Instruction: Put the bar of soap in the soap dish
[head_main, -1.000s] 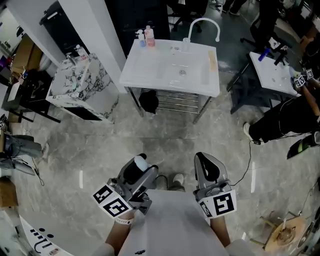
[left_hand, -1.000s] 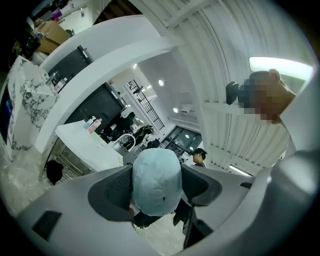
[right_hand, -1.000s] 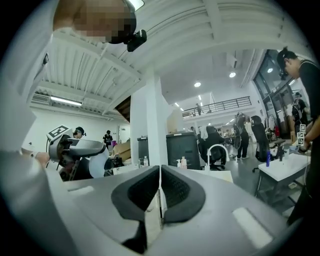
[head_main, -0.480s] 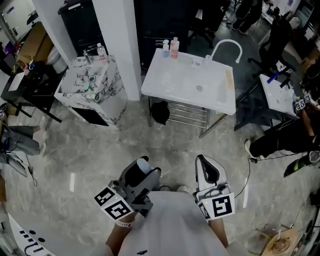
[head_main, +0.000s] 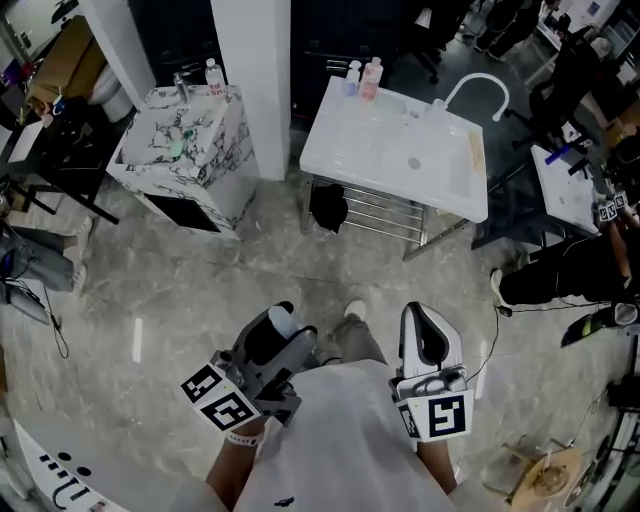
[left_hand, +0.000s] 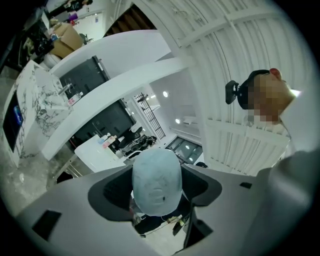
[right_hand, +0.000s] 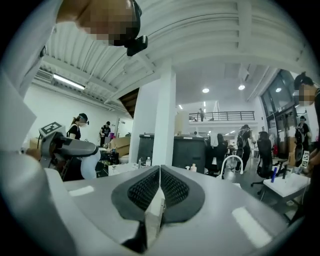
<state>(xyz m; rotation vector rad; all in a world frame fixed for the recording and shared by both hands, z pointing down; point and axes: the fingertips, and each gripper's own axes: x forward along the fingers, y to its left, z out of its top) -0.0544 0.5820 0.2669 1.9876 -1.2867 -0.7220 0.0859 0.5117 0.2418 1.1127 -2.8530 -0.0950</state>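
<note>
A pale blue oval bar of soap (head_main: 284, 321) sits between the jaws of my left gripper (head_main: 277, 330), which is shut on it and held low in front of my body. In the left gripper view the soap (left_hand: 156, 182) fills the gap between the dark pads (left_hand: 111, 192). My right gripper (head_main: 427, 330) is held beside it at the same height, shut with nothing in it; its pads (right_hand: 172, 189) meet in the right gripper view. I cannot make out a soap dish from here.
A white sink table (head_main: 340, 165) with a curved faucet (head_main: 478, 85) and two bottles (head_main: 364, 76) stands ahead across grey floor. A marble-patterned vanity (head_main: 200, 185) is to its left beside a white pillar (head_main: 250, 60). A seated person (head_main: 570, 265) is at the right.
The sinks and pillar have shifted right and nearer in the head view as I walk forward; a shoe now shows between the grippers. Both grippers keep their pose, soap still held.
</note>
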